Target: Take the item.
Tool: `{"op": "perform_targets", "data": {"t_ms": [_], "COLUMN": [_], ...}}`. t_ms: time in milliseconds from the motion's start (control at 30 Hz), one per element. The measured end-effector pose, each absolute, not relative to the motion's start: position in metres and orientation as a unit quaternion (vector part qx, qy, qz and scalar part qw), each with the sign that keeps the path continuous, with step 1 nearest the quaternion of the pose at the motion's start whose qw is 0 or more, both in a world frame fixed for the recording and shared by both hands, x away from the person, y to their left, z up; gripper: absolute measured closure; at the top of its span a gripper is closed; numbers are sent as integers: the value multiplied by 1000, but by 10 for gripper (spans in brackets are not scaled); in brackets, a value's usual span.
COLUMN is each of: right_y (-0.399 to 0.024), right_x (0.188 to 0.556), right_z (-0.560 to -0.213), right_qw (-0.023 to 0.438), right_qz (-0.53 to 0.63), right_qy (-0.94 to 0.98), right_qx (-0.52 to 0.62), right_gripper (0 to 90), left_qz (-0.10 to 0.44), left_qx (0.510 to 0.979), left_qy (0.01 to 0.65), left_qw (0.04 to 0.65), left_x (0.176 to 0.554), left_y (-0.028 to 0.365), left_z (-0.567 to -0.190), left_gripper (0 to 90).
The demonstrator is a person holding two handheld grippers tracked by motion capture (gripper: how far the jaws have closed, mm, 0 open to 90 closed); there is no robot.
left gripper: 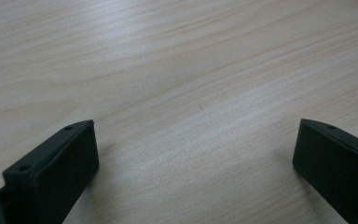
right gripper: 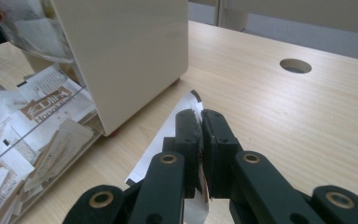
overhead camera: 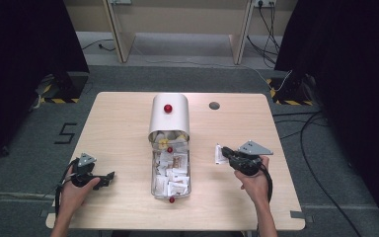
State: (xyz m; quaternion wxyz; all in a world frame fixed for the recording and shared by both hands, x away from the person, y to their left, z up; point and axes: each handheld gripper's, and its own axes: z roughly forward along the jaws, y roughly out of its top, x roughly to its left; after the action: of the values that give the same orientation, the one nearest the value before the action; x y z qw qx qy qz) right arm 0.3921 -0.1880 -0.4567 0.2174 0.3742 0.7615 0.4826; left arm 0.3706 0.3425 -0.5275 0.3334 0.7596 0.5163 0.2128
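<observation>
the right gripper (overhead camera: 225,154) is clamped on a white sachet (right gripper: 188,105), held just above the table (overhead camera: 128,118) to the right of the clear drawer (overhead camera: 171,174) full of sachets. the left gripper (overhead camera: 109,177) rests near the table's left front, jaws wide apart over bare wood. the drawer sticks out of a cream box (overhead camera: 170,116) with a red knob (overhead camera: 168,108).

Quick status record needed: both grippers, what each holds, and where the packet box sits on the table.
left gripper: open, nothing between its jaws, low over bare table
right gripper: shut on a paper packet
box: middle of table, cream cover with red knob, clear drawer pulled out toward the person
drawer: full of packets
held packet: right of the drawer, outside it
</observation>
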Motion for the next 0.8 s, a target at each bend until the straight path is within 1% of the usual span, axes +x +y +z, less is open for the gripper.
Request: {"op": "perform_targets", "data": {"t_ms": [200, 800], "right_y": [-192, -195], "right_x": [396, 402], "right_z": [-465, -476], "right_qw": [212, 210], "right_qz": [477, 466], "right_qy": [761, 761], "right_qx": [386, 399], "right_gripper": [858, 859], "left_qz": [213, 213], "left_qx": [760, 760], "left_qy": [516, 516], "left_qw": [333, 333], "left_x": [371, 371], "left_y": [343, 343], "left_z": [-527, -527], "left_gripper": [0, 0]}}
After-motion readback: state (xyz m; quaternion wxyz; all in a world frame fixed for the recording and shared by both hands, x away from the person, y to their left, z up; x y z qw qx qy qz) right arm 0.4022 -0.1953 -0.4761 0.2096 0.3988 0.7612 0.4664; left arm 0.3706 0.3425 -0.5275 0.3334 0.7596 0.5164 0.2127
